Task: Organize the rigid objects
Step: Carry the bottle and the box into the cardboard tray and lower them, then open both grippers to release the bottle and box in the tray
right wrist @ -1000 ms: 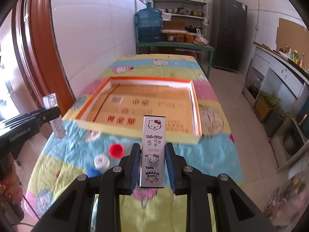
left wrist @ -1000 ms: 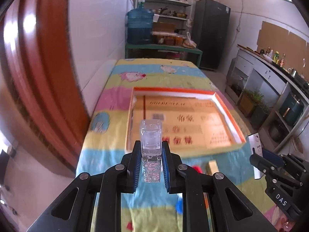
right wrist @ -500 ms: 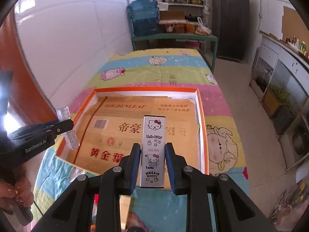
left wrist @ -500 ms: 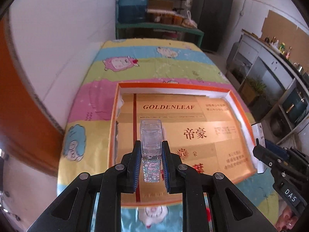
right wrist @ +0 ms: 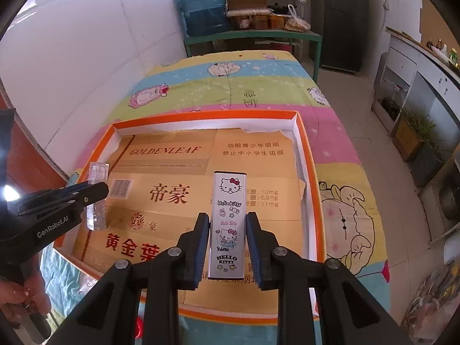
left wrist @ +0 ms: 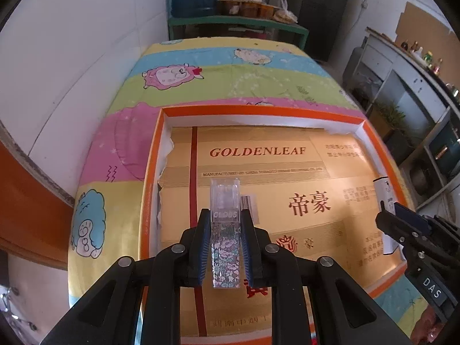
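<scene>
My left gripper (left wrist: pixel 224 224) is shut on a clear floral-printed lighter (left wrist: pixel 225 215), held upright above the left half of the orange-rimmed box (left wrist: pixel 149 189). The right gripper (right wrist: pixel 227 224) is shut on a silver Hello Kitty lighter (right wrist: pixel 228 201), poised over the right half of the same box (right wrist: pixel 309 172). Gold printed cardboard (left wrist: pixel 287 172) lines the box floor. In the right wrist view the left gripper (right wrist: pixel 95 188) and its clear lighter (right wrist: pixel 97 195) show at the left. The right gripper (left wrist: pixel 385 218) with its lighter's white edge (left wrist: pixel 385 192) appears at the right of the left wrist view.
The box lies on a table under a striped cartoon cloth (left wrist: pixel 230 80). A white tiled wall (left wrist: pixel 72 72) runs along the left. A green shelf with a blue water jug (right wrist: pixel 204 5) stands beyond the table. A hand (right wrist: pixel 23 296) grips the left tool's handle.
Both grippers have moved forward and down over the box, which now fills the views. The loose bottle caps on the cloth have dropped out of sight. Both grips are unchanged.
</scene>
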Motion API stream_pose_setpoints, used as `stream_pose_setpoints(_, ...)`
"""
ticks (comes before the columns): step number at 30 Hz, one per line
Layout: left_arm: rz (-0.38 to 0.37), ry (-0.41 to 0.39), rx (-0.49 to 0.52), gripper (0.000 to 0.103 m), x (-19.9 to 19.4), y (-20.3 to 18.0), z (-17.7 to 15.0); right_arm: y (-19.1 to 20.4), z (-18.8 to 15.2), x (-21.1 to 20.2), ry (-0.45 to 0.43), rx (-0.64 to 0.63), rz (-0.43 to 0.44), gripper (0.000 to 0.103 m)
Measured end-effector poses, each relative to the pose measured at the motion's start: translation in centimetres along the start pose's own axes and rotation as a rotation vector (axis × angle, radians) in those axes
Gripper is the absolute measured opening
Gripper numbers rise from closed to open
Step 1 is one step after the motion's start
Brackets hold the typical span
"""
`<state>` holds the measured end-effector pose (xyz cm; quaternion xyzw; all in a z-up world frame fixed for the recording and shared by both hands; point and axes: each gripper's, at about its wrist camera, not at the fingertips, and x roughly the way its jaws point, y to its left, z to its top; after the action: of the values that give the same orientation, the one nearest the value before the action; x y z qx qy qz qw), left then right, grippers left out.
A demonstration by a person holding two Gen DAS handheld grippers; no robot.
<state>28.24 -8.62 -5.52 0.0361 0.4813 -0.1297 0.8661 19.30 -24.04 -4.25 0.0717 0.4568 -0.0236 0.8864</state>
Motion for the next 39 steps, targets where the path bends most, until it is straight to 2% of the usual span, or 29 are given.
stream_pose_setpoints(17, 0.027, -0.003, -0.001, 0.020, 1.7, -0.7, -0.3, -0.1, 0.2, 1.8, 0.022, -0.005, -0.013, 0.027)
stream_pose_setpoints(26, 0.010, -0.023, 0.009, 0.022, 1.9, -0.5, -0.9, -0.1, 0.0, 3.1, 0.036, -0.013, -0.036, 0.027)
stream_pose_setpoints(28, 0.005, -0.031, 0.026, 0.025, 1.9, -0.7, -1.1, 0.0, 0.0, 3.2, 0.030, -0.021, -0.042, 0.027)
stream_pose_setpoints(32, 0.015, -0.039, 0.038, 0.050, 1.9, -0.7, -1.3, 0.1, -0.1, 3.2, 0.024, -0.030, -0.049, 0.028)
stream_pose_setpoints(35, 0.008, -0.040, 0.029, 0.061, 1.9, -0.2, -1.3, 0.3, -0.2, 3.2, 0.021, -0.033, -0.047, 0.030)
stream_pose_setpoints(39, 0.036, -0.045, 0.019, 0.063, 1.5, 0.2, -1.5, 0.4, -0.5, 2.8, 0.014, -0.032, -0.043, 0.038)
